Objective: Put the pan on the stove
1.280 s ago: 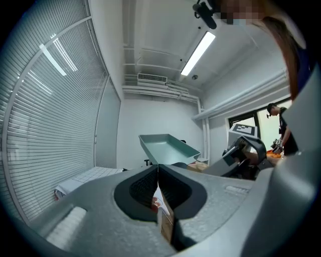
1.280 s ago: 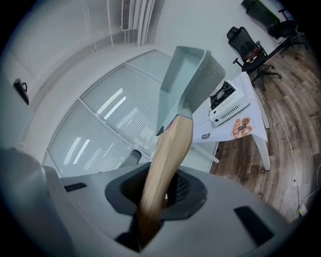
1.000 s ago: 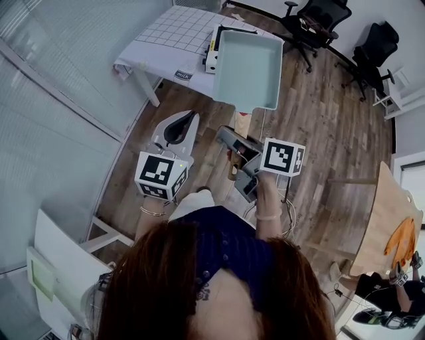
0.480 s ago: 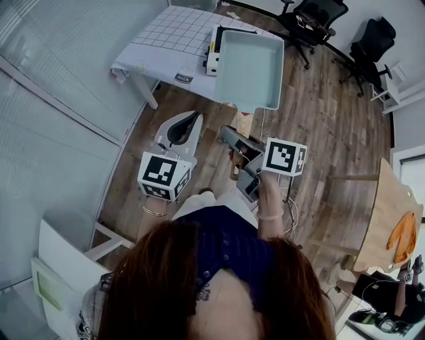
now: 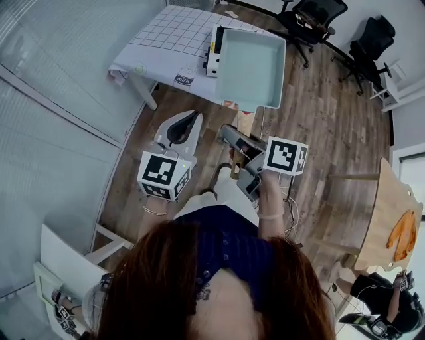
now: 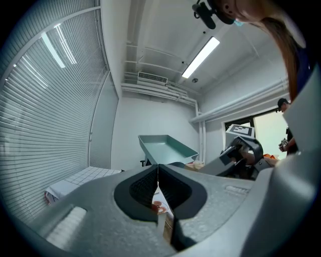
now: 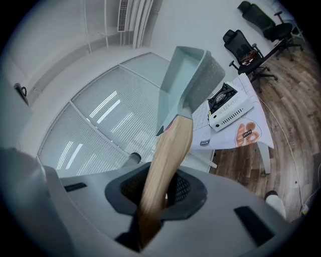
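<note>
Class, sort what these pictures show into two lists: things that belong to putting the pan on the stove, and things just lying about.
In the job: pan, held by its wooden handle in the right claw; stove.

Just lying about: office chairs; checked cloth; left claw, shut and empty.

Table (image 5: 166, 40), white gridded cloth, stood upper centre on white legs; a bread print (image 7: 248, 133) showed at the cloth's hanging edge. Office chairs, two, black: one (image 5: 317, 14) stood beyond the table, the other (image 5: 373, 38) further right. Floor (image 5: 319, 119), wood planks. Window blinds (image 5: 46, 153) ran along the left. Wooden table (image 5: 382, 219), curved edge, far right, bore an orange item (image 5: 402, 236). Ceiling strip light (image 6: 200, 56) was lit; air-conditioning unit (image 6: 153, 78) sat high on the wall.
</note>
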